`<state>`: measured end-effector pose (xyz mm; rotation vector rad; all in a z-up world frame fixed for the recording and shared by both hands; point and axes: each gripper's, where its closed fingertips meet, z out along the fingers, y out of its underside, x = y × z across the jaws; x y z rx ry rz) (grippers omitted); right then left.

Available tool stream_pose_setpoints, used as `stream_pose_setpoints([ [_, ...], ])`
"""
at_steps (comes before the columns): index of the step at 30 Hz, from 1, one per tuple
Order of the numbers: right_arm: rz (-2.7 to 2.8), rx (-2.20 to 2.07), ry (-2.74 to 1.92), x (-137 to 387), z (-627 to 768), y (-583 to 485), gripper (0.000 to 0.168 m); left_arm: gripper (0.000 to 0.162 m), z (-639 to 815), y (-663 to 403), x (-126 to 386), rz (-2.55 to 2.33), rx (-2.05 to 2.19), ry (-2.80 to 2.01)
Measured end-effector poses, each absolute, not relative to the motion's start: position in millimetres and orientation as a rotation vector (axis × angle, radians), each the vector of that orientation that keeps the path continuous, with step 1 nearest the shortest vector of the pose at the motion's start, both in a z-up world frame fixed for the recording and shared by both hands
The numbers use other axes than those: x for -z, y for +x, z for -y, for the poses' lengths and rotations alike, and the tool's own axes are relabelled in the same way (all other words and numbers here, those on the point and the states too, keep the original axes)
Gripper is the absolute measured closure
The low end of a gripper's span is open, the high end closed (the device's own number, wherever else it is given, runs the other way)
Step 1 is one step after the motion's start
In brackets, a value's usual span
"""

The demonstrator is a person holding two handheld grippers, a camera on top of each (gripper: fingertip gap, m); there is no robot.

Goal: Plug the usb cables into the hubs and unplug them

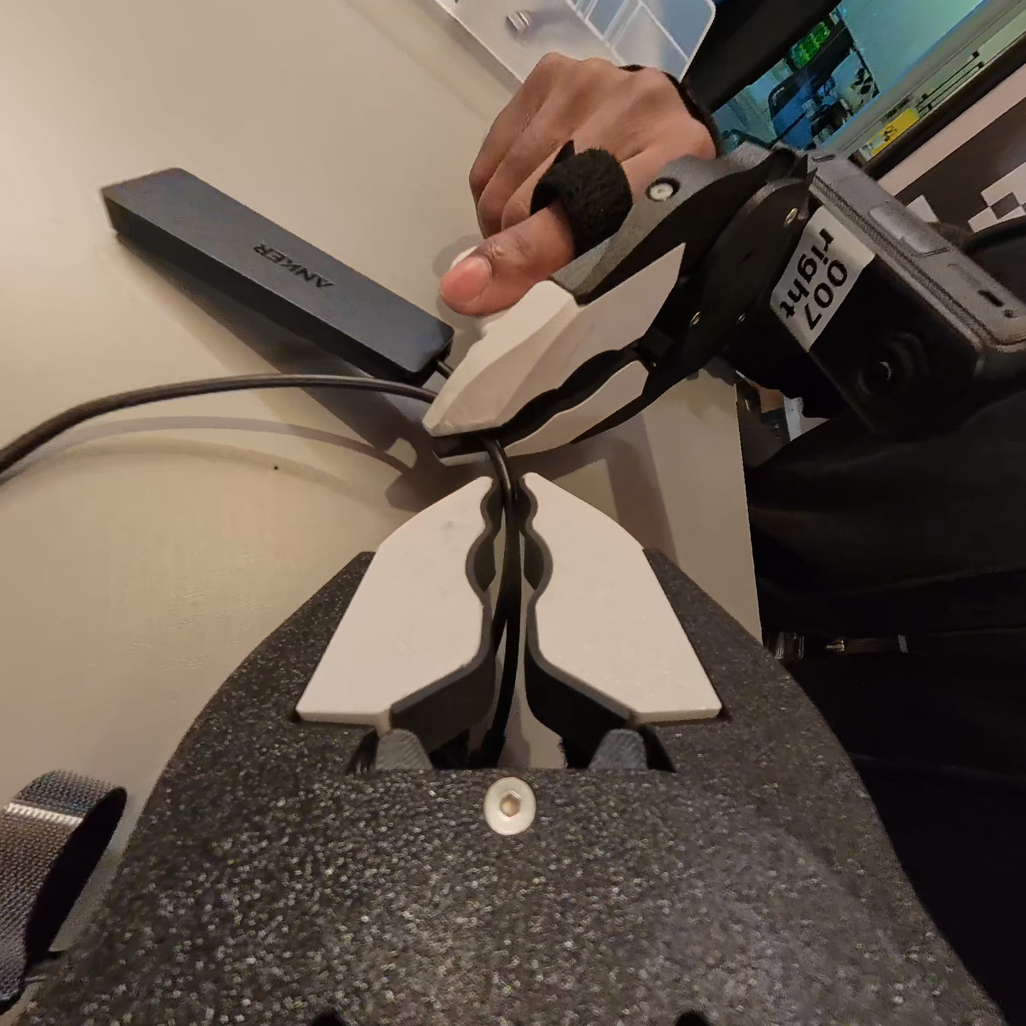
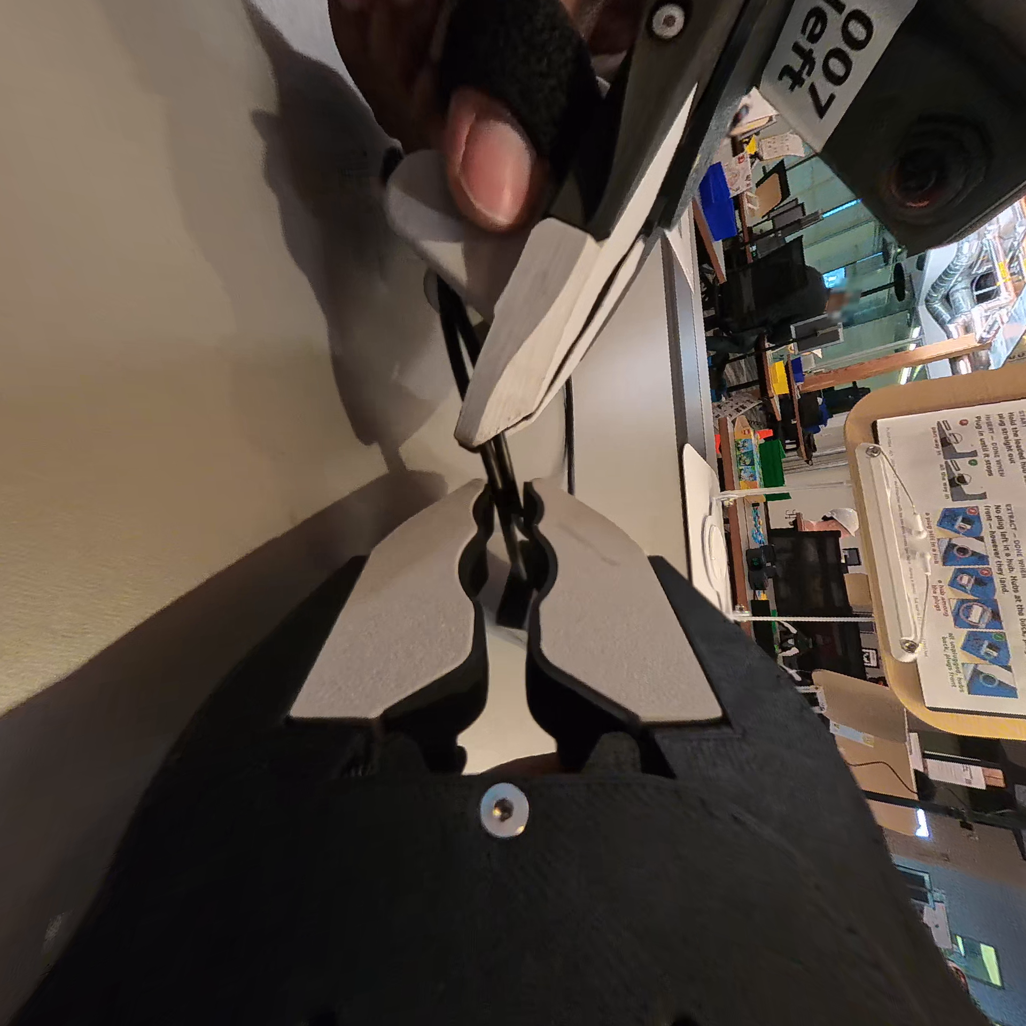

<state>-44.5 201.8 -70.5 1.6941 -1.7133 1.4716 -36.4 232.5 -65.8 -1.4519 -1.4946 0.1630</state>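
Note:
A black USB cable (image 1: 508, 555) runs between the fingers of my left gripper (image 1: 508, 488), which is shut on it. My right gripper (image 1: 463, 438) comes in from the right, just beyond the left fingertips, and is shut on the same cable. In the right wrist view my right gripper (image 2: 505, 494) pinches the cable (image 2: 502, 499), with a black plug (image 2: 513, 605) between its fingers. The left gripper (image 2: 488, 430) reaches down from above, tip to tip with it. A flat black hub (image 1: 266, 272) lies on the beige table (image 1: 166, 555) beyond, its own lead running off left.
The table's right edge (image 1: 744, 499) is close to the grippers. A clear plastic organiser (image 1: 610, 33) and a screen (image 1: 844, 72) stand at the back. An instruction board (image 2: 944, 555) and a white round pad (image 2: 710, 544) sit to the right.

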Motion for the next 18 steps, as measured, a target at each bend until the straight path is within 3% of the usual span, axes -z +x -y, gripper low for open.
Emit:
stream_pose_setpoints([
  [1,1.701,-1.471,1.690,69.7,-201.9,-45.1,0.162,0.157,-231.9,-36.9,62.9,1.481,-0.171,-1.440],
  [5,1.704,-1.476,1.669,67.0,-202.4,-51.1,0.164,0.143,-225.3,-33.3,31.2,1.352,-0.226,-1.338],
  [13,1.731,-1.566,1.508,34.5,-198.8,-87.7,0.165,0.142,-140.7,6.7,-64.4,1.078,-0.748,-0.880],
  [18,1.811,-1.625,1.263,-19.5,-195.1,-141.5,0.166,0.143,-99.6,22.1,-58.2,1.128,-0.746,-0.621],
])
